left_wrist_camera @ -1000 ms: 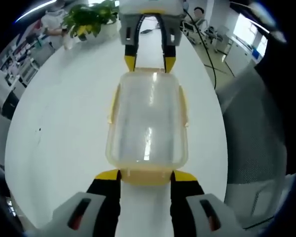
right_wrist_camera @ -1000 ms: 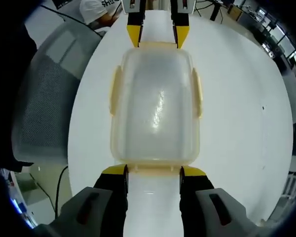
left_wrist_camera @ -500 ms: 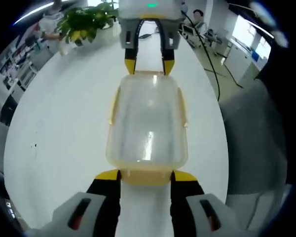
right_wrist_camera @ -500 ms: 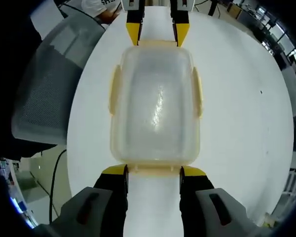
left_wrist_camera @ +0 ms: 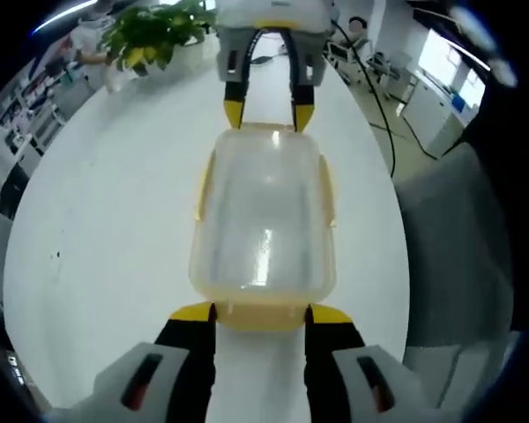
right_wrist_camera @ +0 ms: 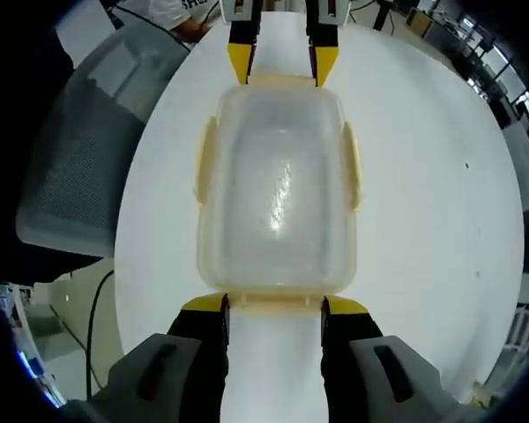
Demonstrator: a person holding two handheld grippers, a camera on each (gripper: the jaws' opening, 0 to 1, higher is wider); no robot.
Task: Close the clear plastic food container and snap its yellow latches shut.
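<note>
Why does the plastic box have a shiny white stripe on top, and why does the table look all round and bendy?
In the left gripper view, the stripe on the container lid is glare from room lights. In the right gripper view the same glare sits on the lid. The white table curves because the fisheye lens bends edges; the plant at the rim looks soft and blurry.

office or lab, desks (left_wrist_camera: 383,66), potted plant (left_wrist_camera: 150,31)
</note>
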